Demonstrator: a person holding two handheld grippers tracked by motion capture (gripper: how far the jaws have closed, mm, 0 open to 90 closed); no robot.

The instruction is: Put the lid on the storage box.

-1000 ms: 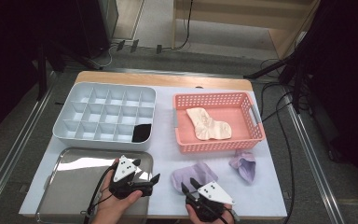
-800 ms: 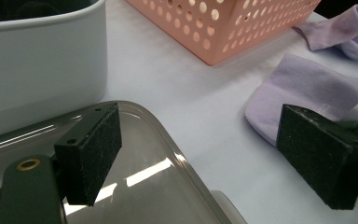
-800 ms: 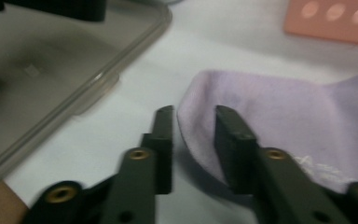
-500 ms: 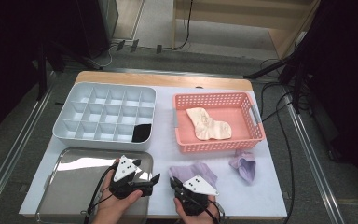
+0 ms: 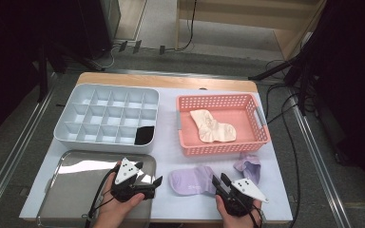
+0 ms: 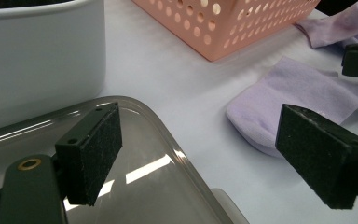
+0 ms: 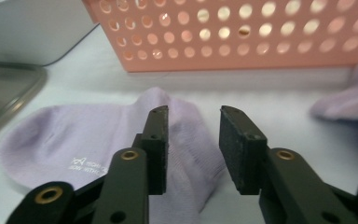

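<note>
Our right claw (image 5: 219,180) has just been opening, its jaws apart with nothing pinched, right by the purple sock (image 5: 192,180) lying flat on the surface (image 5: 166,147). Our left claw (image 5: 148,175) is wide open over the shiny tray (image 5: 76,190).

A dark item (image 5: 145,135) in the divided tray's near-right compartment is too small to identify. The second purple sock (image 7: 349,100) runs off the right gripper view's edge. Small white print (image 7: 87,165) on the nearer sock (image 7: 98,135) is unreadable.
</note>
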